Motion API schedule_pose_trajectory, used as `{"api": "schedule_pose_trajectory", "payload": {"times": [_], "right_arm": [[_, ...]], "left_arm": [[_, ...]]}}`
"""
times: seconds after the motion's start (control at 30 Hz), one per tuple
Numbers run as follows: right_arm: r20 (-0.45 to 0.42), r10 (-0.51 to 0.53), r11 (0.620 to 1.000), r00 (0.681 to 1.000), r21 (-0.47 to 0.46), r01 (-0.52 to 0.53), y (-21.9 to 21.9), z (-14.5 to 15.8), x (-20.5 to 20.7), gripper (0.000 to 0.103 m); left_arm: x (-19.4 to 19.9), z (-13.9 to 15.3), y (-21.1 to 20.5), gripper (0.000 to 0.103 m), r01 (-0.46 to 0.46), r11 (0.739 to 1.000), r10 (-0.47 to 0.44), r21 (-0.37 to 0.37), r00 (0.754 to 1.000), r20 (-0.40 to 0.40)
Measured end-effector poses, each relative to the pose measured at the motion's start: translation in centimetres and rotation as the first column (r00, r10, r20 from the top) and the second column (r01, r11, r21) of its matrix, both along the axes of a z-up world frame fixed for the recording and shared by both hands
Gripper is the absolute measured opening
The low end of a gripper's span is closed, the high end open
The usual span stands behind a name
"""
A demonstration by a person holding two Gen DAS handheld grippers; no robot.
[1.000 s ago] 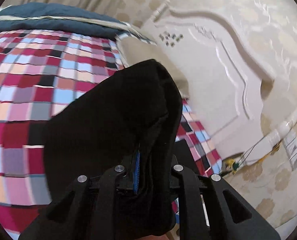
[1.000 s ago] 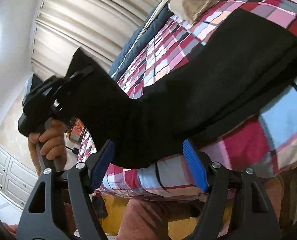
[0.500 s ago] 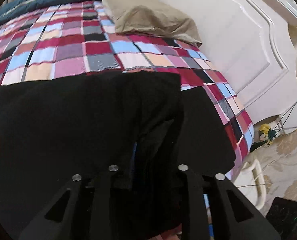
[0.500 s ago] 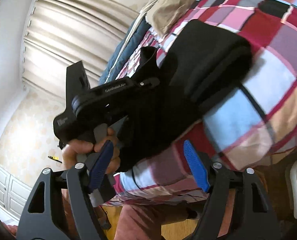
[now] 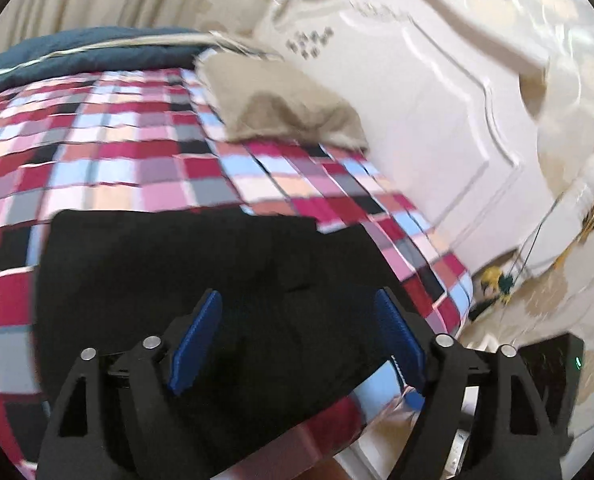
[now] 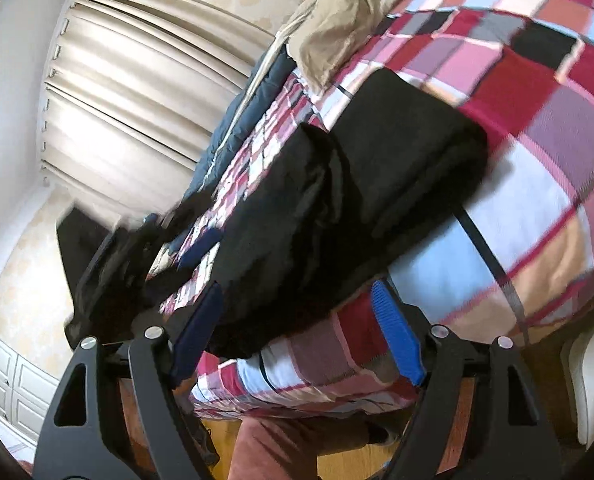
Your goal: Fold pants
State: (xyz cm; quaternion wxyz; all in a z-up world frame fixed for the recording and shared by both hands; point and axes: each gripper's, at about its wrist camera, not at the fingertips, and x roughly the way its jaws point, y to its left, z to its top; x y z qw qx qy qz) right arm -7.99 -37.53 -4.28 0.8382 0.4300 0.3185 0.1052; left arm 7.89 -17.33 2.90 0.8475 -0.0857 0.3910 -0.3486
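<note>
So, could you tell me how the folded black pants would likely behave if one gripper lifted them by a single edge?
The pants would probably droop and unfold: they are soft cloth, lying in loose layers on the bedspread. They look fairly thick where the layers stack in the right wrist view, so likely heavy enough to sag. They seem unlikely to slide freely if pushed, more likely to bunch.

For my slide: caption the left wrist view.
Open left hand-held gripper above folded black pants on checked bedspread.
</note>
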Motion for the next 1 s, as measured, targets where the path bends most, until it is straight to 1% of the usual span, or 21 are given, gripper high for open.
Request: {"api": "schedule_pose_trajectory", "payload": {"times": [0.03, 0.1, 0.17, 0.23, 0.33, 0.37, 0.43, 0.47, 0.5, 0.53, 0.57, 0.6, 0.63, 0.67, 0.7, 0.73, 0.77, 0.8, 0.9, 0.93, 1.0], "right_arm": [[0.010, 0.009, 1.000, 1.000, -0.010, -0.009, -0.1, 0.6, 0.6, 0.076], [0.030, 0.035, 0.999, 0.999, -0.036, -0.034, -0.4, 1.5, 2.1, 0.076], [0.015, 0.053, 0.996, 0.998, -0.074, -0.052, -0.7, 1.7, 4.1, 0.076], [-0.031, 0.078, 0.992, 0.996, -0.096, -0.080, -1.1, 1.0, 6.6, 0.076], [-0.098, 0.090, 0.989, 0.991, -0.108, -0.101, -1.5, -0.3, 9.3, 0.076], [-0.118, 0.098, 0.988, 0.988, -0.110, -0.111, -1.5, -0.8, 10.1, 0.076], [-0.137, 0.128, 0.986, 0.982, -0.089, -0.141, -1.1, -1.4, 11.0, 0.076], [-0.145, 0.154, 0.984, 0.977, -0.069, -0.165, -0.9, -1.9, 11.5, 0.076], [-0.151, 0.169, 0.982, 0.974, -0.061, -0.180, -0.7, -2.1, 11.7, 0.076], [-0.158, 0.180, 0.980, 0.971, -0.057, -0.191, -0.5, -2.3, 11.9, 0.076], [-0.162, 0.191, 0.978, 0.968, -0.053, -0.202, -0.3, -2.5, 12.1, 0.076], [-0.162, 0.195, 0.977, 0.967, -0.051, -0.205, -0.2, -2.4, 12.3, 0.076], [-0.163, 0.199, 0.976, 0.966, -0.052, -0.210, -0.1, -2.5, 12.3, 0.074], [-0.165, 0.207, 0.974, 0.964, -0.057, -0.219, 0.1, -2.5, 12.5, 0.069], [-0.177, 0.227, 0.969, 0.958, -0.062, -0.241, 0.5, -2.6, 12.8, 0.050], [-0.191, 0.240, 0.965, 0.952, -0.062, -0.255, 0.9, -2.8, 13.0, 0.036], [-0.204, 0.249, 0.962, 0.947, -0.065, -0.267, 1.1, -3.0, 13.1, 0.031], [-0.217, 0.250, 0.959, 0.944, -0.082, -0.273, 1.4, -3.2, 13.3, 0.022], [-0.210, 0.246, 0.960, 0.946, -0.085, -0.269, 1.4, -2.6, 13.2, 0.015], [-0.200, 0.243, 0.959, 0.949, -0.094, -0.266, 1.3, -2.1, 13.0, 0.014], [-0.175, 0.224, 0.955, 0.959, -0.155, -0.252, 1.2, -0.7, 12.6, 0.012]], "left_arm": [[0.2, 0.0, 2.2, 0.082, -0.047, 0.999, 0.047, -0.007, 0.999, 0.005], [0.6, -0.4, 5.3, 0.083, -0.111, 0.994, 0.111, -0.014, 0.994, 0.005], [1.0, -1.5, 8.9, 0.083, -0.189, 0.982, 0.189, -0.009, 0.982, -0.013], [1.5, -3.4, 12.5, 0.083, -0.263, 0.965, 0.262, -0.004, 0.963, -0.058], [2.0, -6.0, 16.4, 0.083, -0.336, 0.942, 0.333, -0.008, 0.935, -0.121], [2.2, -7.1, 17.8, 0.083, -0.365, 0.931, 0.360, -0.008, 0.920, -0.157], [2.4, -9.0, 20.1, 0.083, -0.404, 0.915, 0.389, -0.022, 0.894, -0.221], [2.4, -10.0, 21.2, 0.083, -0.410, 0.910, 0.383, -0.063, 0.888, -0.257], [2.3, -10.2, 21.8, 0.083, -0.404, 0.908, 0.366, -0.108, 0.892, -0.264], [2.2, -10.3, 22.2, 0.083, -0.396, 0.908, 0.352, -0.137, 0.897, -0.267], [2.2, -10.3, 22.4, 0.083, -0.382, 0.912, 0.334, -0.149, 0.903, -0.269], [2.3, -10.3, 22.2, 0.086, -0.373, 0.915, 0.325, -0.153, 0.907, -0.268], [2.3, -10.3, 22.0, 0.087, -0.362, 0.919, 0.314, -0.158, 0.912, -0.264], [2.3, -10.3, 21.9, 0.088, -0.355, 0.921, 0.308, -0.160, 0.916, -0.258], [2.3, -10.4, 21.8, 0.088, -0.354, 0.921, 0.308, -0.162, 0.917, -0.254], [2.2, -10.4, 21.8, 0.088, -0.355, 0.920, 0.309, -0.165, 0.918, -0.251], [2.1, -10.5, 21.7, 0.089, -0.355, 0.920, 0.310, -0.167, 0.919, -0.244], [2.3, -10.6, 21.8, 0.089, -0.354, 0.921, 0.310, -0.166, 0.920, -0.241], [2.3, -10.7, 21.7, 0.089, -0.342, 0.928, 0.306, -0.148, 0.926, -0.221], [2.2, -10.7, 21.6, 0.089, -0.340, 0.929, 0.305, -0.144, 0.927, -0.218], [2.3, -10.8, 21.7, 0.089, -0.339, 0.930, 0.304, -0.144, 0.927, -0.219]]}}
